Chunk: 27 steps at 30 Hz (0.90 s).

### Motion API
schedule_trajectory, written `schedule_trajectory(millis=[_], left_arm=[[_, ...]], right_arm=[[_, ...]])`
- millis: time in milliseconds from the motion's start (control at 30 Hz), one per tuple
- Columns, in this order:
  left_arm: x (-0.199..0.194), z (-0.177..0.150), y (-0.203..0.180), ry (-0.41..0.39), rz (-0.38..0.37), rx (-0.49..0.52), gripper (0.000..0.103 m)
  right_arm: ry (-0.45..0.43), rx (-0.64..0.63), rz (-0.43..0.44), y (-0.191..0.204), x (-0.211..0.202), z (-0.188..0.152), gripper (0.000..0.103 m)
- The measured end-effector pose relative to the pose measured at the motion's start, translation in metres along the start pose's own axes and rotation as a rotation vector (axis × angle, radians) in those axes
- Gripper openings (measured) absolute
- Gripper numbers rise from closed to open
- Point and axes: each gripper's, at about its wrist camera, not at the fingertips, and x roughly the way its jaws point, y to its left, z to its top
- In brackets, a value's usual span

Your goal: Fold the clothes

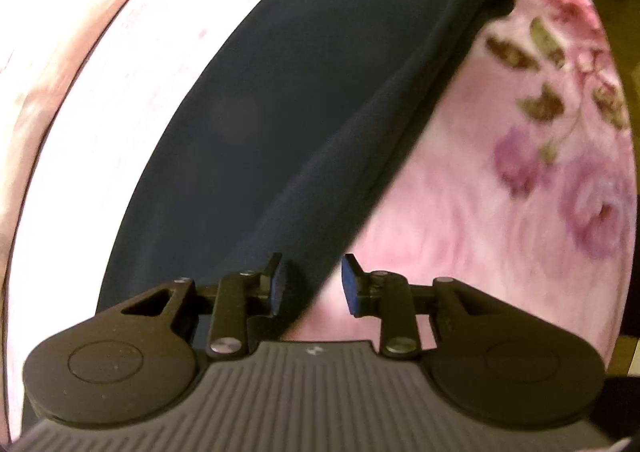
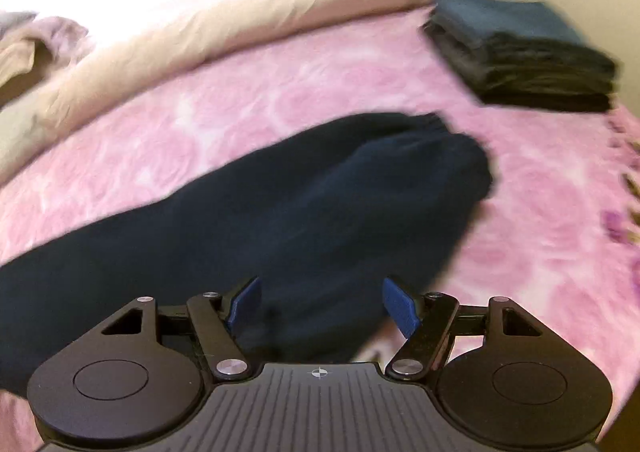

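Roughly down the middle of the left wrist view, a dark navy garment (image 1: 256,140) lies stretched as a long band on the pink floral blanket (image 1: 500,180), running from the near left up to the far right, where its end stops beside a cluster of printed roses. Near the bottom, the left gripper (image 1: 310,284) hangs just above the cloth's near right edge: its left pad sits over the navy fabric, its right pad over bare pink blanket, and the jaws stand partly apart with nothing pinched between them. To the far left a pale, washed-out strip of bedding curves along the picture's rim. In the right wrist view the same garment (image 2: 248,212) spreads from the near left toward the centre, its far end showing two rounded, gathered openings side by side, like cuffs, though blur keeps the detail soft. The right gripper (image 2: 320,304) hovers over the garment's near part with its blue pads wide apart; dark fabric shows in the gap below them, but neither pad presses on it. A cream duvet (image 2: 224,24) lies bunched along the far side, and at the far right a stack of folded dark clothes (image 2: 520,56) rests on the blanket, well apart from the garment.
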Motion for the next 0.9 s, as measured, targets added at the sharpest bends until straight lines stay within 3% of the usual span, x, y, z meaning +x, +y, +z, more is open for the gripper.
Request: schedule_trajectory(millis=[100, 200, 267, 400, 567, 733, 900], left_arm=[[-0.016, -0.033, 0.011, 0.046, 0.068, -0.098, 0.026], [-0.033, -0.067, 0.024, 0.086, 0.161, -0.19, 0.027], [-0.039, -0.091, 0.034, 0.117, 0.235, -0.229, 0.029], [-0.042, -0.144, 0.064, 0.168, 0.32, -0.298, 0.034], [-0.045, -0.196, 0.121, 0.162, 0.355, -0.443, 0.034], [-0.037, -0.235, 0.166, 0.15, 0.336, -0.64, 0.032], [-0.041, -0.273, 0.189, 0.011, 0.159, -1.024, 0.032]], right_arm=[[0.08, 0.017, -0.021, 0.003, 0.024, 0.008, 0.07], [0.033, -0.076, -0.065, 0.025, 0.007, 0.01, 0.07], [0.002, -0.14, -0.036, 0.044, -0.005, 0.009, 0.071], [0.022, -0.241, 0.109, 0.097, -0.018, -0.001, 0.071], [0.064, -0.409, 0.349, 0.173, -0.025, -0.02, 0.071], [0.061, -0.674, 0.552, 0.283, -0.025, -0.041, 0.07], [0.024, -0.9, 0.721, 0.408, -0.016, -0.057, 0.07]])
